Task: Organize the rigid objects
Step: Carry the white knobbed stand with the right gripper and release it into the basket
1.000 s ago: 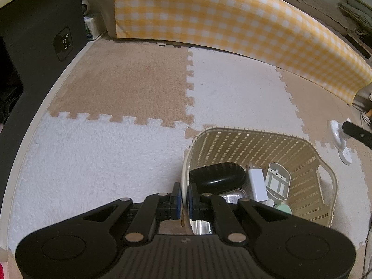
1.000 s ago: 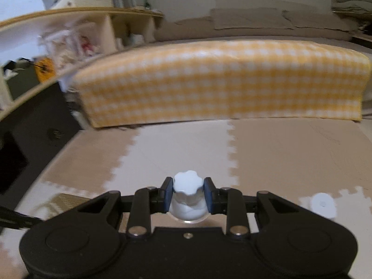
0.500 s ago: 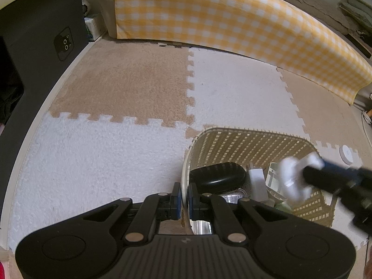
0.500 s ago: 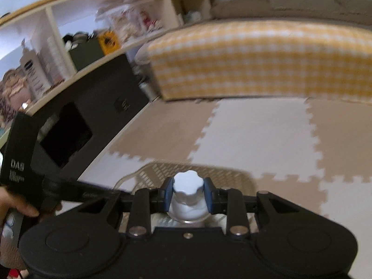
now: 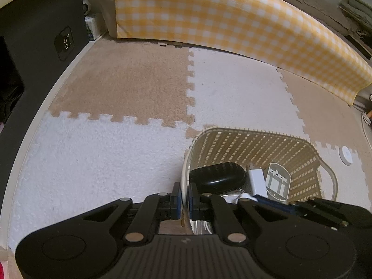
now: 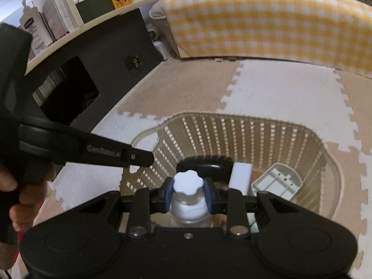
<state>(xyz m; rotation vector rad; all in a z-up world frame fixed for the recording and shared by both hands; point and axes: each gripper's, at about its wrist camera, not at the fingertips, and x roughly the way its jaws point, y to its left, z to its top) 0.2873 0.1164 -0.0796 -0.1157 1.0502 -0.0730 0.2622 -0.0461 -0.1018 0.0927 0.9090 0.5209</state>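
A cream slatted basket [image 5: 255,133] stands on the foam mat. My left gripper [image 5: 183,200] is shut on its near-left rim. Inside lie a black oval case [image 5: 217,177], a white charger [image 5: 257,183] and a grey plastic housing [image 5: 277,181]. My right gripper [image 6: 188,189] is shut on a white scalloped cap [image 6: 188,182] of a small clear bottle, held over the basket [image 6: 232,116] above the black case [image 6: 204,165]. Its black body [image 5: 330,211] shows at the lower right of the left wrist view. The bottle's lower part is hidden.
A white round disc [image 5: 345,155] lies on the mat right of the basket. A yellow checked cover [image 5: 232,23] runs along the back. A black cabinet [image 5: 34,46] and a shelf with bottles [image 6: 34,30] stand on the left. A hand [image 6: 11,186] holds the left tool.
My right gripper has carried the white-capped bottle from over the open mat on the right to above the basket and tipped downward. The left gripper has kept still on the rim.
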